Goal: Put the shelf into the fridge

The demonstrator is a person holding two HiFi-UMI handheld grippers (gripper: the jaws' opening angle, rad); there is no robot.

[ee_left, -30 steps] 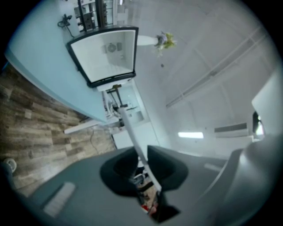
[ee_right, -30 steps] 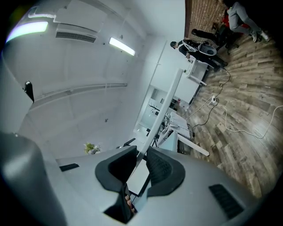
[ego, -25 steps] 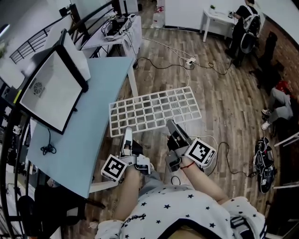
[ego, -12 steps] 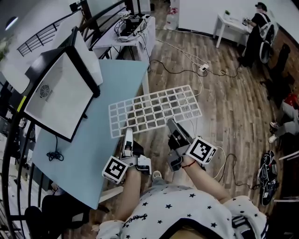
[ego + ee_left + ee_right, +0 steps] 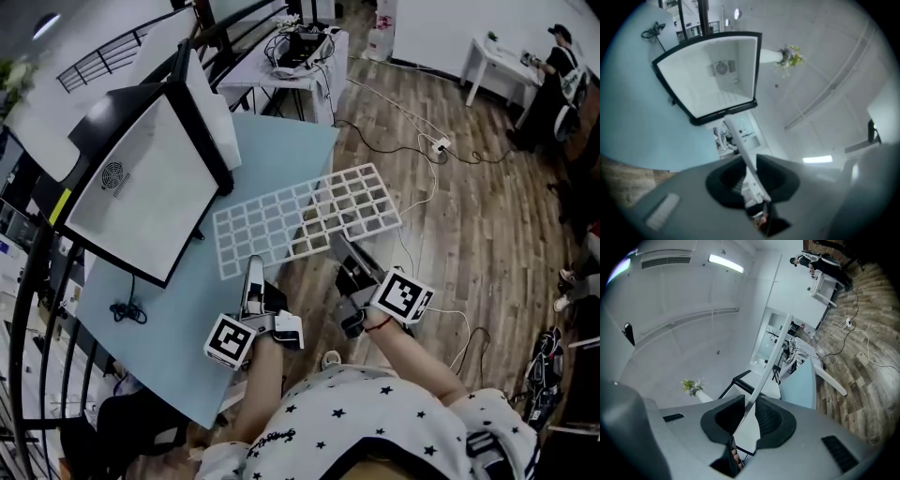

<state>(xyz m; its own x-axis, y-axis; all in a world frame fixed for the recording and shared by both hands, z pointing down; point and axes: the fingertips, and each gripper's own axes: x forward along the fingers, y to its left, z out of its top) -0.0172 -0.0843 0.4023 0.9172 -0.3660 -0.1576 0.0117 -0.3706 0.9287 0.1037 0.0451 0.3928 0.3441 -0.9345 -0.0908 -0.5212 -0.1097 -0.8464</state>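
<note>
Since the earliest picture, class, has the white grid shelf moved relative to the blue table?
Yes. The shelf has moved left, further over the blue table, toward the open fridge.

Head view looking pale, desaturated, evenly lit; fridge point(image 5: 136, 187) interior showing bright white, wooden floor point(image 5: 487, 216) catching faint sheen. Fisheye bending straight lines; corners darkening to black in both gripper views. Overhead strip light point(image 5: 725, 263) glaring in right gripper view, ceiling panel point(image 5: 817, 160) glowing in left. Close to lens, shelf point(image 5: 746, 159) edge blurring.

White grid shelf point(image 5: 305, 218) level in air, just beside fridge point(image 5: 131, 187): white interior, black rim, open.
</note>
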